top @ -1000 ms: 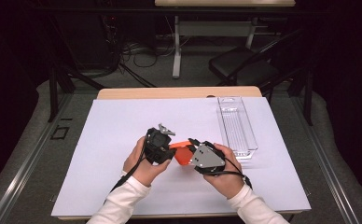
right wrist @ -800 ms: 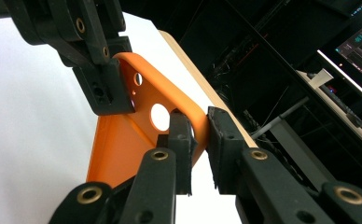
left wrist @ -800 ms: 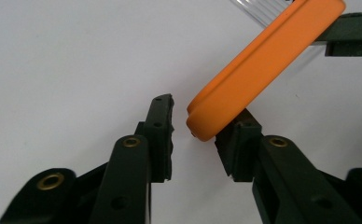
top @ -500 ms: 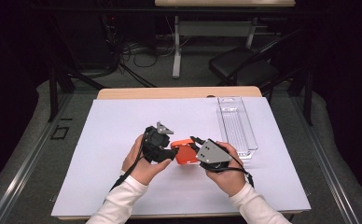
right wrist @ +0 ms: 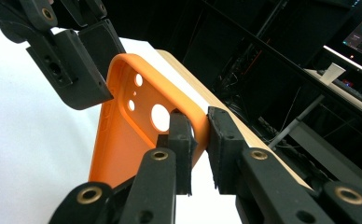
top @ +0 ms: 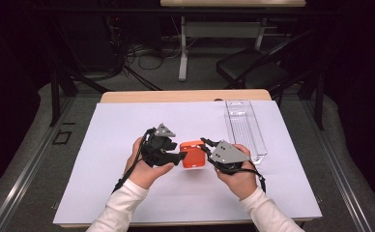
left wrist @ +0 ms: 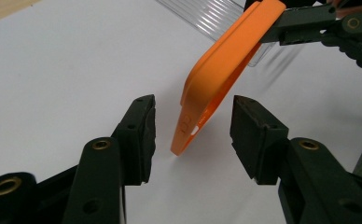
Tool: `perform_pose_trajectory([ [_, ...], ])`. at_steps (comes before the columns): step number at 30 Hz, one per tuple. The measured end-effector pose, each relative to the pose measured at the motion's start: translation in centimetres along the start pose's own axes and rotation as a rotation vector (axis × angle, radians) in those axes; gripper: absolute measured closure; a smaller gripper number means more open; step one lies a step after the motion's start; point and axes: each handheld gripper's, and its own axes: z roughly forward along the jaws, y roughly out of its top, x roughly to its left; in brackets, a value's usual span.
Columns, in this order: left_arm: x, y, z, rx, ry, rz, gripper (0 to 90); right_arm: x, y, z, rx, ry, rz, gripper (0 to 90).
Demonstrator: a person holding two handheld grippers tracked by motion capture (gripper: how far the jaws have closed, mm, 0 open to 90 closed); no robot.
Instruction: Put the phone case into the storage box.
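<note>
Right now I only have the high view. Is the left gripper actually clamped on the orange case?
Observer: No. In the left gripper view the left gripper has just been opening; the orange phone case sits between its pads, untouched.
Operator: Who holds it then?
Observer: The right gripper, shut on the case's rim by the big camera cutout.
Operator: Case flat on the table?
Observer: No, tilted, its lower corner just above the white sheet.

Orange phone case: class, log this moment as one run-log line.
right gripper: shut on phone case edge | left gripper: jaws just opened, case between them untouched | clear tray: far right of table
</note>
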Motion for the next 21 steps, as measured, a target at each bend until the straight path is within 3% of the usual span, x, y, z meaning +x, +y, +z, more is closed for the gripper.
perform_pose_trajectory([
  [4,0.3,-0.1,0.0,-0.020,0.016,0.007,51.3,-0.2,-0.1,0.0,-0.017,-0.001,0.003,80.9],
  [11,1.0,-0.2,-0.2,-0.052,-0.005,0.011,51.3,-0.6,-0.4,0.0,-0.049,-0.003,0.014,80.8],
  [18,1.3,-0.4,0.0,-0.076,0.014,0.054,50.0,-1.0,-0.7,0.0,-0.071,-0.018,0.005,80.8],
  [21,1.3,-0.4,0.3,-0.079,0.018,0.054,49.3,-1.2,-0.7,0.0,-0.075,-0.027,-0.014,80.8],
])
